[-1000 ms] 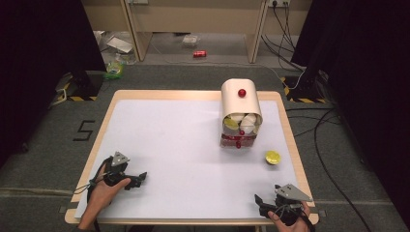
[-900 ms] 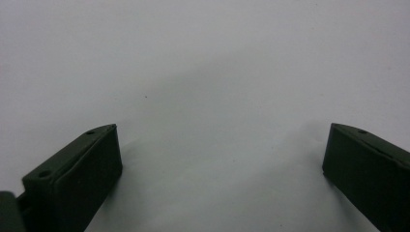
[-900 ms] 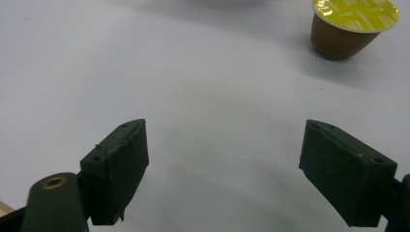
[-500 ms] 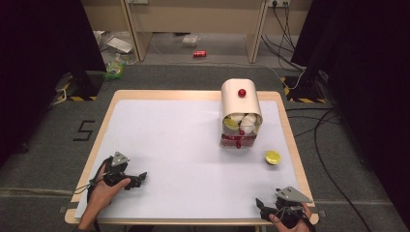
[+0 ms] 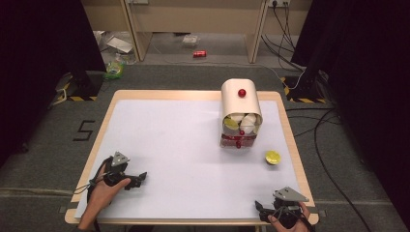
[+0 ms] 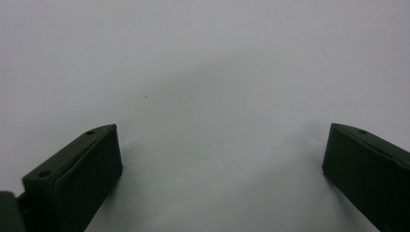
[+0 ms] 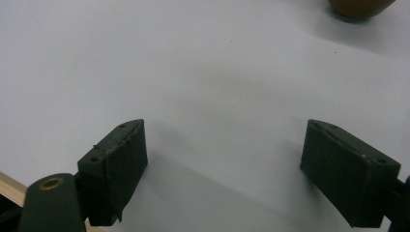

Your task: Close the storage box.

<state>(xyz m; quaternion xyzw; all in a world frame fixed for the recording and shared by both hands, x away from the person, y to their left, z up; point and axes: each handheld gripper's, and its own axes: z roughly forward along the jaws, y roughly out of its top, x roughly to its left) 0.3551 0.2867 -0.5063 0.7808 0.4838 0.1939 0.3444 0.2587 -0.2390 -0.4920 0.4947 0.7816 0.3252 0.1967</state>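
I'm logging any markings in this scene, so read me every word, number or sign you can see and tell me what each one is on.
"5": a dark number marked on the grey floor left of the table.
Red can on the floor beyond the table: any print is too small and blurred to read.
Nothing legible on the beige container or the table.

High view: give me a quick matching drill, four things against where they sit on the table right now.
Things:
1. left gripper
2. right gripper
3. yellow piece
4. cream container

Places:
A. lying alone near the table's right edge
B. near front left corner, fingers apart, nothing between them
C. far right part, on its side, mouth toward the person
D. at front right edge, fingers apart, nothing between them

Pairs: 1-B, 2-D, 3-A, 4-C
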